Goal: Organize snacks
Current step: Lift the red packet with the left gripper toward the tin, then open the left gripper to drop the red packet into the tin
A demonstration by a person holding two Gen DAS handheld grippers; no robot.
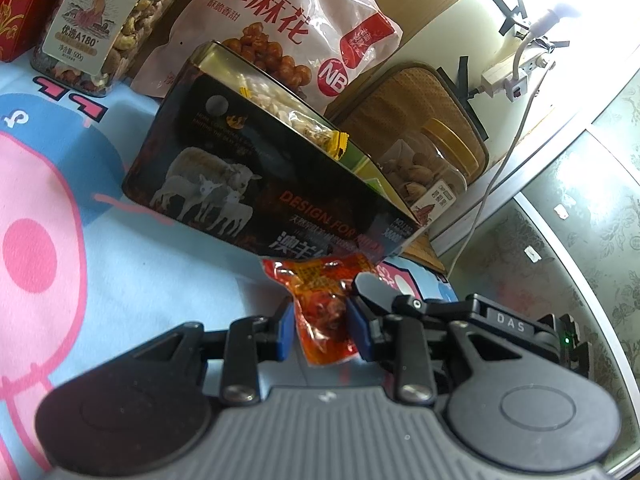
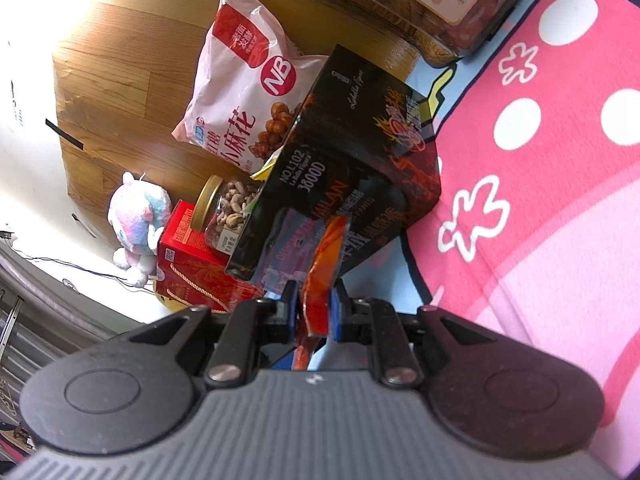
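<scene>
An orange-red snack packet (image 1: 320, 308) hangs flat-on between the blue pads (image 1: 285, 330) of my left gripper (image 1: 322, 322), which is shut on it. In the right wrist view, my right gripper (image 2: 314, 308) is shut on an orange-red packet (image 2: 326, 256) seen edge-on. A black gripper body marked DAS (image 1: 508, 324) reaches in from the right beside the left gripper, so it looks like the same packet. Just beyond stands a black box with a sheep picture (image 1: 256, 184), tilted and open-topped, with wrapped snacks inside. It also fills the right wrist view as the black box (image 2: 352, 160).
A cartoon blanket (image 1: 80, 280) covers the surface. Behind the box stand a cashew jar (image 1: 104, 28), a white bag of fried dough twists (image 1: 288, 28), a gold-lidded nut jar (image 1: 424, 168) and a red carton (image 1: 16, 12). A plush toy (image 2: 136, 224) and red gift box (image 2: 192, 264) sit at the edge.
</scene>
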